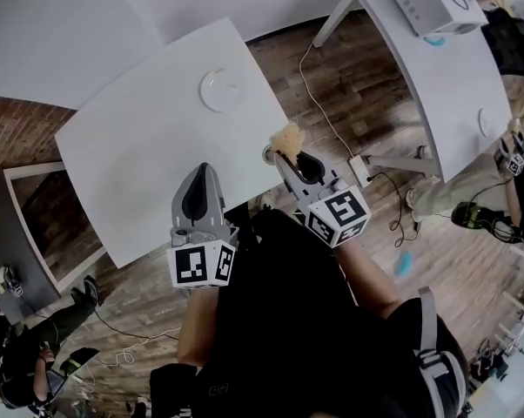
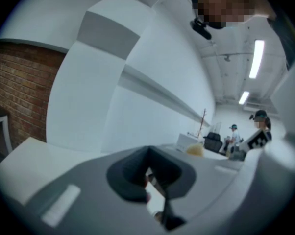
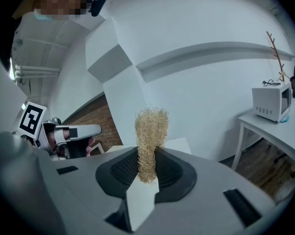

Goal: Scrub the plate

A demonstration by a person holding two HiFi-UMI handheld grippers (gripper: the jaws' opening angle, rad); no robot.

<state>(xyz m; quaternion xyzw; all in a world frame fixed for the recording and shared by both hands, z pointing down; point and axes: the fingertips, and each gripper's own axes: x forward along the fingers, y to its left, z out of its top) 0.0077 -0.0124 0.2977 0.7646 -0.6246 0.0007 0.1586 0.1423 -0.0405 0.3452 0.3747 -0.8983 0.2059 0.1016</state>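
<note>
A white plate (image 1: pixel 223 90) lies on the white table (image 1: pixel 149 155), toward its far side. My right gripper (image 1: pixel 284 152) hovers over the table's near right edge, shut on a tan fibrous scrubber (image 1: pixel 287 135). In the right gripper view the scrubber (image 3: pixel 150 136) stands upright, pinched between the jaws of the right gripper (image 3: pixel 146 173). My left gripper (image 1: pixel 203 171) is held over the table's near edge, to the left of the right one. Its jaws meet with nothing between them (image 2: pixel 148 173). Both grippers are well short of the plate.
A second white table (image 1: pixel 436 68) at the right carries a white appliance (image 1: pixel 423 3) and another plate (image 1: pixel 487 122). Another person with grippers (image 1: pixel 514 155) stands beside it. Cables and a power strip (image 1: pixel 362 171) lie on the wooden floor. A white frame (image 1: pixel 36 225) stands at the left.
</note>
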